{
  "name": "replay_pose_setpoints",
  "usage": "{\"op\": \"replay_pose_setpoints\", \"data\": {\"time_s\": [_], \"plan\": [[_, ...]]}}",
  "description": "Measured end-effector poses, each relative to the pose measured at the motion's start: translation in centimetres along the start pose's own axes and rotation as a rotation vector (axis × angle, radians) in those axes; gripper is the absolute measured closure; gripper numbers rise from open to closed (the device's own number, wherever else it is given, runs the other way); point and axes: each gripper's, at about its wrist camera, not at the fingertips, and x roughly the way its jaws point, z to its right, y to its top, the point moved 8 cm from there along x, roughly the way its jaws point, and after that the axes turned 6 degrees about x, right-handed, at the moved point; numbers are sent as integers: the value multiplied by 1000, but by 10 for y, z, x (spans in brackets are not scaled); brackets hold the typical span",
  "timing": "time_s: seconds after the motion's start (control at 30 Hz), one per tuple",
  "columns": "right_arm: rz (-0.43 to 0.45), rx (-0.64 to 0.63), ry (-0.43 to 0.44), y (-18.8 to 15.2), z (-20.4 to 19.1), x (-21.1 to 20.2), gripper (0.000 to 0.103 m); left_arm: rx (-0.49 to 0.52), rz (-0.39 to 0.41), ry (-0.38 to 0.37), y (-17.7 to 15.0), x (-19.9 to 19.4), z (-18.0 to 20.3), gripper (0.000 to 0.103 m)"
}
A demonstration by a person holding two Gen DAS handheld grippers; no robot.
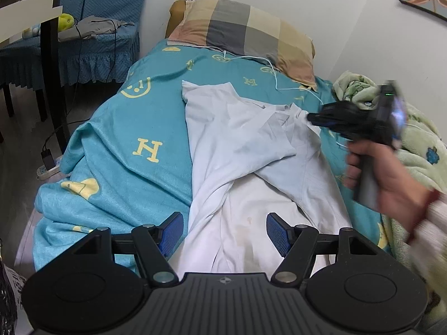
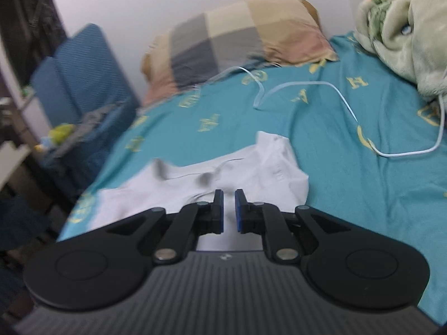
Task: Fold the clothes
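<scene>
A white shirt [image 1: 240,150] lies lengthwise on the teal bedsheet [image 1: 134,128], one side folded across its chest. In the left wrist view my left gripper [image 1: 225,223] hovers open over the shirt's lower part, a blue pad on each side of the cloth. A hand [image 1: 391,184] holds my right gripper [image 1: 310,117] at the shirt's upper right, where the fabric is drawn up to its tip. In the right wrist view the right gripper [image 2: 229,196] has its jaws almost together over the white shirt [image 2: 251,167], with cloth pinched in the narrow gap.
A checked pillow [image 1: 245,33] lies at the head of the bed. A white cable [image 2: 349,103] trails over the sheet. A green blanket [image 1: 419,139] is bunched along the right side. A blue-covered chair [image 1: 83,42] and a power strip [image 1: 47,167] are left of the bed.
</scene>
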Motion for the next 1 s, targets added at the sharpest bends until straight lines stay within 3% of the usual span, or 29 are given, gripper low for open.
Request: {"op": "replay_pose_setpoints", "data": {"time_s": [0.13, 0.27, 0.33, 0.4, 0.47, 0.73, 0.93, 0.97, 1.0], "plan": [[-33, -37, 54, -13, -20, -56, 91, 20, 18, 7, 0, -13, 11, 35], [-100, -9, 101, -17, -32, -67, 87, 74, 56, 22, -3, -37, 30, 34], [-136, 32, 110, -19, -34, -61, 75, 101, 73, 26, -6, -47, 38, 32], [-155, 78, 107, -23, -34, -50, 47, 107, 75, 33, -7, -49, 41, 32], [-157, 111, 99, -24, -34, -37, 38, 91, 76, 34, -5, -47, 39, 32], [-148, 122, 15, -33, -32, 38, 38, 5, 19, 7, -2, -10, 18, 32], [-91, 105, 37, -40, -43, 68, 39, 3, 1, -15, -1, 12, 13, 32], [-83, 78, 26, -40, -46, 69, 43, 2, 1, -13, -1, 12, 12, 32], [-75, 43, 14, -40, -49, 69, 66, 0, 0, -11, -1, 12, 11, 32]]}}
